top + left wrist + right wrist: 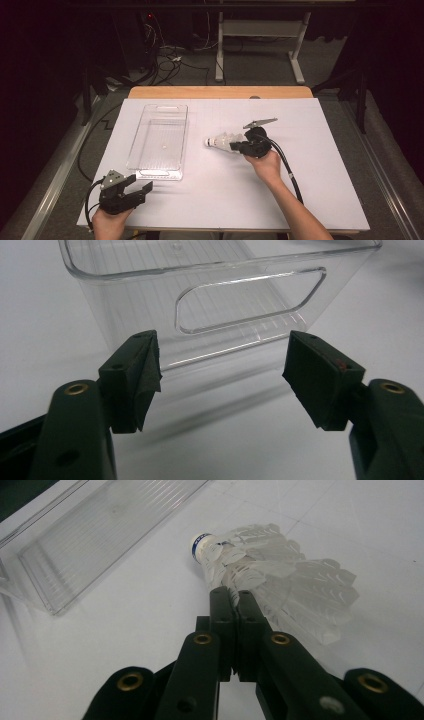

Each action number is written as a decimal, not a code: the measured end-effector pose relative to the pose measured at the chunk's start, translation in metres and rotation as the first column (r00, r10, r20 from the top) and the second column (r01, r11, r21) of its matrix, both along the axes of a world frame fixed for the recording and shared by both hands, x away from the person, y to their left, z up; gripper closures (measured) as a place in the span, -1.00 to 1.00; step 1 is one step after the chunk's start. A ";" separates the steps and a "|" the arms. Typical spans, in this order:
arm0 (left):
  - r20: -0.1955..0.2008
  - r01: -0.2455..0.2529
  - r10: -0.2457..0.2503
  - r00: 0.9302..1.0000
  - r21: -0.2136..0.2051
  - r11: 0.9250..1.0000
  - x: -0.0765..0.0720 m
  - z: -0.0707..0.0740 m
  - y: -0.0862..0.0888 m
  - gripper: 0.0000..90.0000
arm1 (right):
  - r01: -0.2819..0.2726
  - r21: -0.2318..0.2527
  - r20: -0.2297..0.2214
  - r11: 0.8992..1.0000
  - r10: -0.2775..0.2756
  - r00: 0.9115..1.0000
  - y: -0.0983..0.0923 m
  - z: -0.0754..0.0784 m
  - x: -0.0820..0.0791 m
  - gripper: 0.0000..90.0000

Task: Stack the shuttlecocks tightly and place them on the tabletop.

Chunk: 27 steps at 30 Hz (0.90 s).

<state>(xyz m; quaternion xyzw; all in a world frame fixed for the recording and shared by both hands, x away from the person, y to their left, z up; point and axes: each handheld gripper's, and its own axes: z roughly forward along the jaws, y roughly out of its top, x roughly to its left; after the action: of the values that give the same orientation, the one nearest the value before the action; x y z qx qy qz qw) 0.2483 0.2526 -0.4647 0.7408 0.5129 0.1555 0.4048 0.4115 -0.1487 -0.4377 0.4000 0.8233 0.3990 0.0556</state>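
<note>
Right gripper (231, 592): jaws together, clamped on the feather skirt of the shuttlecock; in the high view it sits right of the desk's middle (243, 146), held by the person's right hand (267, 165), pointing toward the left of that view.
Shuttlecock (260, 575): white feathers, white cork tip with a blue band; it lies low over the white desk surface, cork end pointing away from the gripper toward the clear bin. In the high view (221, 141) it lies between the right gripper and the bin, apart from the bin.
Left gripper (222, 372): jaws well apart, nothing between the pads; it points at the near end wall of the bin, just short of it. In the high view (141, 184) it rests at the desk's near left, in the left hand (107, 220).
Clear bin (159, 172): transparent ribbed plastic, long and rectangular, standing upright left of the desk's middle, with a cut-out handle slot in its near end wall (250, 300).
Desk (320, 165): white sheet over a wooden top.
Cable (287, 165): black, trailing from the right gripper along the forearm.
</note>
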 end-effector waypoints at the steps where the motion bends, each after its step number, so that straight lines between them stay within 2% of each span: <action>1: -0.001 0.001 -0.001 1.000 0.000 1.000 0.000 0.000 0.000 -0.30 | 0.000 0.000 0.000 1.000 0.000 1.000 0.000 0.000 0.000 0.99; 27: -0.008 -0.004 0.004 1.000 -0.003 1.000 0.001 0.000 0.001 -0.30 | 0.029 -0.010 -0.030 1.000 -0.029 0.999 0.000 -0.010 0.008 0.96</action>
<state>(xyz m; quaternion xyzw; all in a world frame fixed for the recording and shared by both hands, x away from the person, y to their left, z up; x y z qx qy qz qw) 0.2493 0.2532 -0.4651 0.7399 0.5162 0.1529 0.4035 0.4194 -0.1482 -0.4479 0.4175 0.8201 0.3880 0.0507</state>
